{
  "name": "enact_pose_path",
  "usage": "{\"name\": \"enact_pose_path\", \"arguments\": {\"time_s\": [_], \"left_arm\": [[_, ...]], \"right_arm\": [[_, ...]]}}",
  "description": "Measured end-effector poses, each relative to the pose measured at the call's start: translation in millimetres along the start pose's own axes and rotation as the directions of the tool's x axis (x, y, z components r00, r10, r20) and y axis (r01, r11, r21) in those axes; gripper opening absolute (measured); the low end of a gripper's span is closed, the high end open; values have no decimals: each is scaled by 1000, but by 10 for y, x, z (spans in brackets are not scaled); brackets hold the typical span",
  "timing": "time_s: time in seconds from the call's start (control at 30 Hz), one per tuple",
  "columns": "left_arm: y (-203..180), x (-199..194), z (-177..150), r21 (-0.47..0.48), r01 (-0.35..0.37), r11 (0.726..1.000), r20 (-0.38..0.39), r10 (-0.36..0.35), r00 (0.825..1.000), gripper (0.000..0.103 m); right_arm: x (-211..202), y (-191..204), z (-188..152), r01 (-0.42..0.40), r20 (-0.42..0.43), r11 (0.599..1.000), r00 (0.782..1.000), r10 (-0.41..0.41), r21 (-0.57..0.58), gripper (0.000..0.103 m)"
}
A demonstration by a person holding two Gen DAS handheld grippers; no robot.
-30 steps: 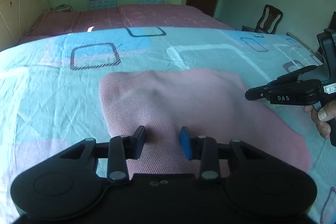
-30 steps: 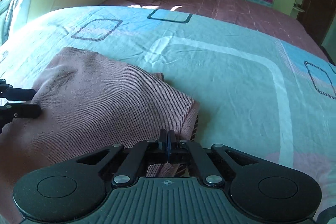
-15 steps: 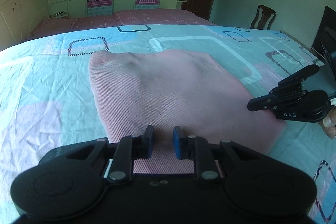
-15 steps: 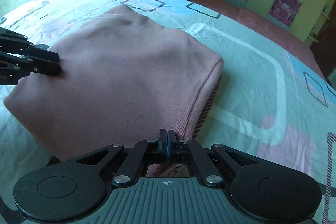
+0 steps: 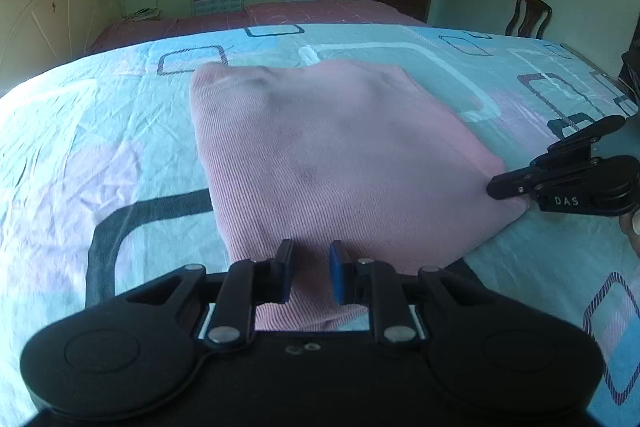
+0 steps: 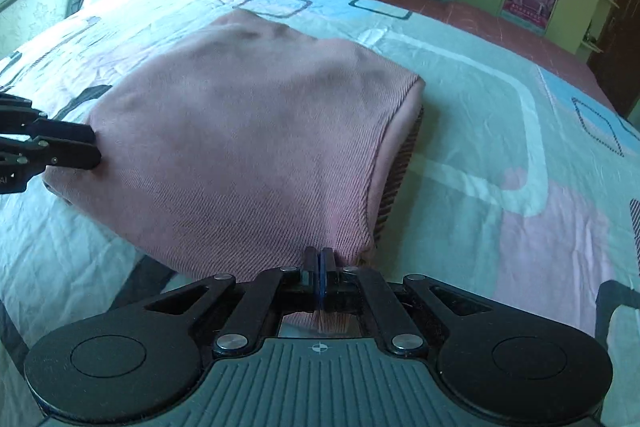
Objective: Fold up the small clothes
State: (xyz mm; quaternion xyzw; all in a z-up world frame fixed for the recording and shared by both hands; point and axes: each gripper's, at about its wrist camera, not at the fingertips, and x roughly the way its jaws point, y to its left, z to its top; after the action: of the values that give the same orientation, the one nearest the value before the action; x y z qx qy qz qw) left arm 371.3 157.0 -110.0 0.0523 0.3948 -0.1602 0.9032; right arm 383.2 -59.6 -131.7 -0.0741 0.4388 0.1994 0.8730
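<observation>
Moved: pink garment (image 5: 340,163) dragged nearer, bunching at twelve o'clock.
Left claw (image 5: 310,277): narrowed, gripping its hem.
Right claw (image 6: 319,273): clamped on its corner.
Meaning: fold probably underway on bedsheet (image 5: 80,155).

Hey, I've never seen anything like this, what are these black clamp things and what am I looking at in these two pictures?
No robot here: a person holds a hand-held two-finger gripper in each hand, and each gripper carries a wide-angle camera looking along its fingers. One picture is from the left gripper, the other from the right gripper; each also shows the other gripper at its edge.

On the bed, covered by a patterned sheet, lies a pink garment, already folded over. The right gripper is shut on one near corner of it. The left gripper's jaws have just been closing, with a bunch of the pink cloth between its blue pads. Both seem to hold the near edge, probably for another fold.
</observation>
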Motion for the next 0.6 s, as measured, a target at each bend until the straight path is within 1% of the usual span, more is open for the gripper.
{"name": "enact_pose_path", "arguments": {"time_s": [0.2,0.3,0.4,0.43,0.47,0.5,0.53,0.57,0.6], "left_arm": [[-99,-80,-60,-21,-58,998,12,59,998,18],[-157,-166,-113,-35,-74,997,16,75,997,18],[-223,-270,-177,-52,-94,994,24,96,995,17],[-247,-312,-195,-59,-101,993,30,103,994,19],[-279,-364,-213,-67,-106,992,40,109,993,23],[-313,-423,-231,-77,-112,991,57,117,992,41],[-356,-490,-251,-92,-135,987,81,142,986,81],[-407,-569,-269,-109,-173,979,112,185,976,102],[-454,-648,-296,-120,-203,972,158,220,963,101]], "right_arm": [[-114,-37,-45,-21,17,999,1000,20,43,0],[-295,-69,-103,-42,48,996,998,38,84,0],[-467,-90,-179,-44,66,994,997,38,98,0],[-530,-92,-207,-45,71,993,997,38,106,0],[-592,-97,-238,-46,78,992,996,37,115,0],[-651,-93,-270,-47,85,991,996,37,123,0],[-701,-88,-298,-44,91,990,995,32,131,0],[-755,-76,-338,-31,97,990,995,17,141,8],[-797,-65,-370,-12,100,989,995,-3,149,65]]}}
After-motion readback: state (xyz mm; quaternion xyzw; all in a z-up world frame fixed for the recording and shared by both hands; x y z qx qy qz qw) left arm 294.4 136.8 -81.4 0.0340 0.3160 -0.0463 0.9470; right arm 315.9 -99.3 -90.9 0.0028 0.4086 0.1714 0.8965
